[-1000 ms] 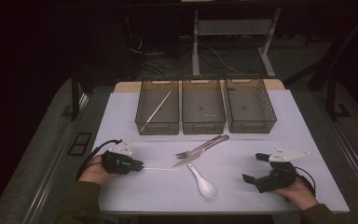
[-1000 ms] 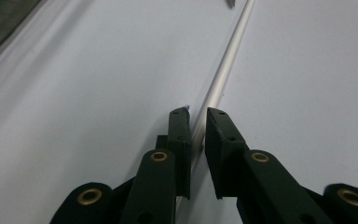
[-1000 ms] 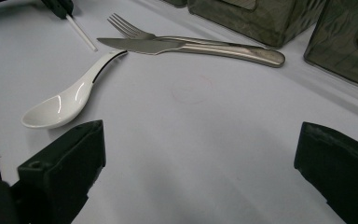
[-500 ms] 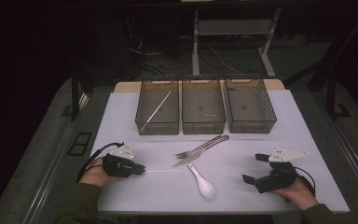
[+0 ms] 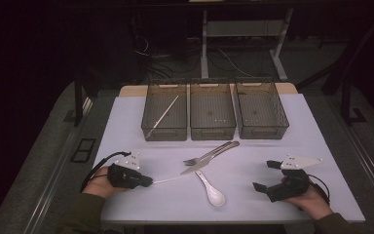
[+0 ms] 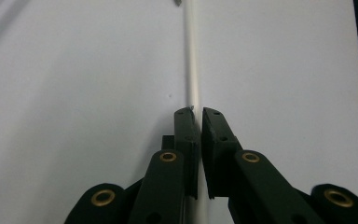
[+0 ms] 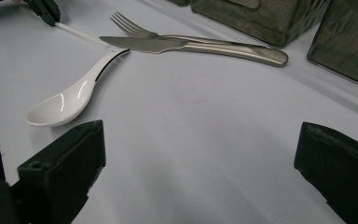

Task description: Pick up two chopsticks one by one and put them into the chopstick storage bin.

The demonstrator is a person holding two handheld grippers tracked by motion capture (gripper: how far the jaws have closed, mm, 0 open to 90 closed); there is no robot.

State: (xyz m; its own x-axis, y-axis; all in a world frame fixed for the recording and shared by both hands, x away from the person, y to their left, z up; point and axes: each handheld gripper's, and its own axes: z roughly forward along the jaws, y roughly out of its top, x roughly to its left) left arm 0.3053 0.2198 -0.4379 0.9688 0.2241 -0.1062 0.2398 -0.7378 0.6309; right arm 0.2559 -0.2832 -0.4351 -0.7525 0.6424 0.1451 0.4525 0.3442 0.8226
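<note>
Left gripper (image 5: 148, 181) fingers clamped white chopstick (image 5: 168, 179) lying on surface (image 5: 253, 195); right gripper (image 5: 268, 175) fingers spread wide, empty.

High view overlooks the table (image 5: 272, 146); 2 tool views skim it closely.

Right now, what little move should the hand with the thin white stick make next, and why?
Probably lift it a little. The left gripper has its jaws nearly shut around one end of the thin white chopstick, which lies flat on the white table. A matching chopstick lies in the left dark mesh bin, so raising it looks like the first step there.
</note>
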